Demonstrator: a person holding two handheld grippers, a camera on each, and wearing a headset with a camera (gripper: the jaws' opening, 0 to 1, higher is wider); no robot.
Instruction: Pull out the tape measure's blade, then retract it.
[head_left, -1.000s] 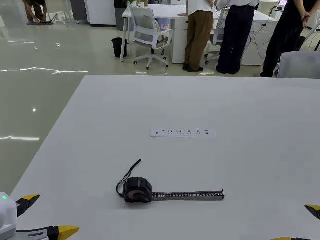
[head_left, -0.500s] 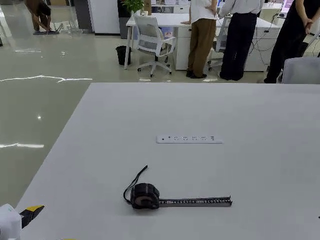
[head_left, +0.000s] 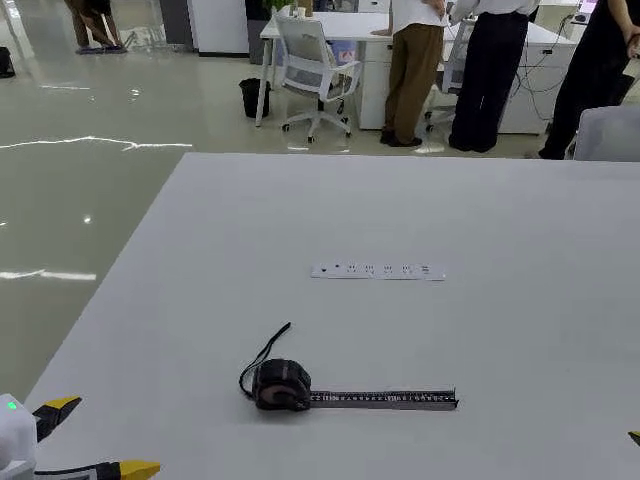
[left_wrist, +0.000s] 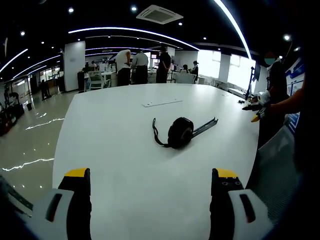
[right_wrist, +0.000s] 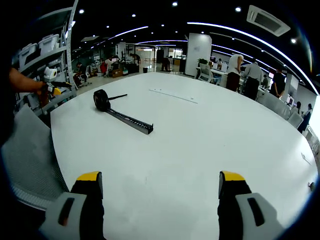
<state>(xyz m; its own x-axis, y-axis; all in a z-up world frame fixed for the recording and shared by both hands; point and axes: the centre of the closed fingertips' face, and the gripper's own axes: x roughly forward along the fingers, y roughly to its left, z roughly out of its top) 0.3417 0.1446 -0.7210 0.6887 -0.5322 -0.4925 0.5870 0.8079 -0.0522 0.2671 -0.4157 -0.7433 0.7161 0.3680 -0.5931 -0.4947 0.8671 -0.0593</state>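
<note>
Lying on the white bench (head_left: 500, 220), the round black tape measure (head_left: 280, 384) looked rigid (case easiest to pinch; thin blade (head_left: 385, 399) seemed springy) while the yellow-tipped left gripper (left_wrist: 151, 173) and right gripper (right_wrist: 160, 176) gaped wide, empty.

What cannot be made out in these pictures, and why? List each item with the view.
Head view: markings on the tape measure's blade, too small to read.
Head view: left gripper, mostly cut off by the bottom-left corner.
Left gripper view: any lock button on the case, too small and dark.
Head view: power strip sockets, too small to tell.
</note>
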